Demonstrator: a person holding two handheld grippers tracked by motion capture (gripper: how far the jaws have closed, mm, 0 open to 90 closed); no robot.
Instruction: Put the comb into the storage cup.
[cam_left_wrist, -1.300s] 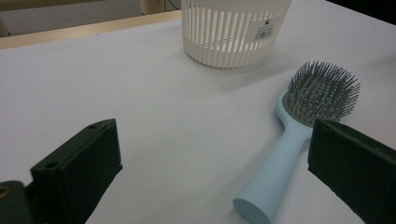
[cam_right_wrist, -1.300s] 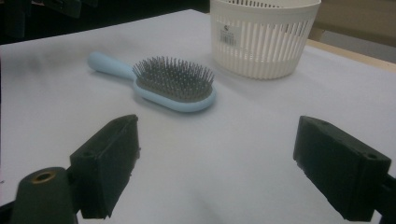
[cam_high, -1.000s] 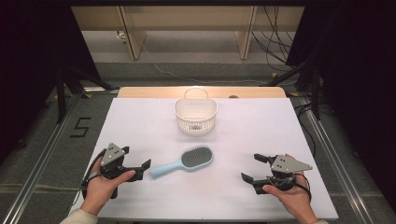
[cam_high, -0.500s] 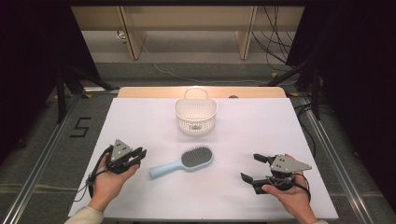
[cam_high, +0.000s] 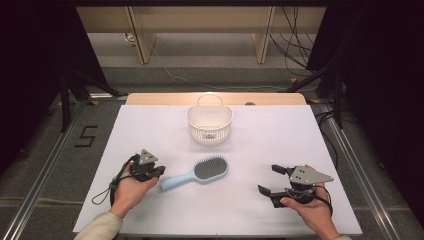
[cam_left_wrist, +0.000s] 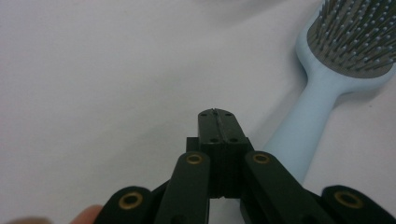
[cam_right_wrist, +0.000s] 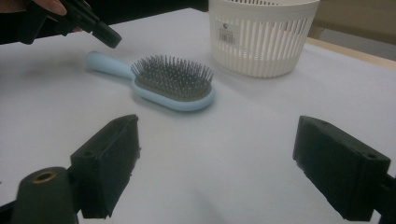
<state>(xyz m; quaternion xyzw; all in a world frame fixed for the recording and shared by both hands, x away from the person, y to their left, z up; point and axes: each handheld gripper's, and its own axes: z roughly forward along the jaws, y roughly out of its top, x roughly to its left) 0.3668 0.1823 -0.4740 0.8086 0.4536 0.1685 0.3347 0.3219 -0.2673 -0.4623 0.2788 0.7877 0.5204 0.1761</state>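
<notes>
One white desk (cam_high: 150, 120) sat in a dark room; your closed, empty left claw (cam_high: 159, 172) nearly met the hairbrush (cam_high: 197, 174) handle, bristled head pointing away; your right claw (cam_high: 271, 180) gaped.

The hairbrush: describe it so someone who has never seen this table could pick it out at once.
On the white table, in front of the white slatted basket that stands near the far edge, lies the hairbrush, between the two hand-held grippers. It is pale blue, bristles up, with a dark oval bristle pad and its handle pointing toward the left gripper. It is the only coloured thing on the table.
</notes>
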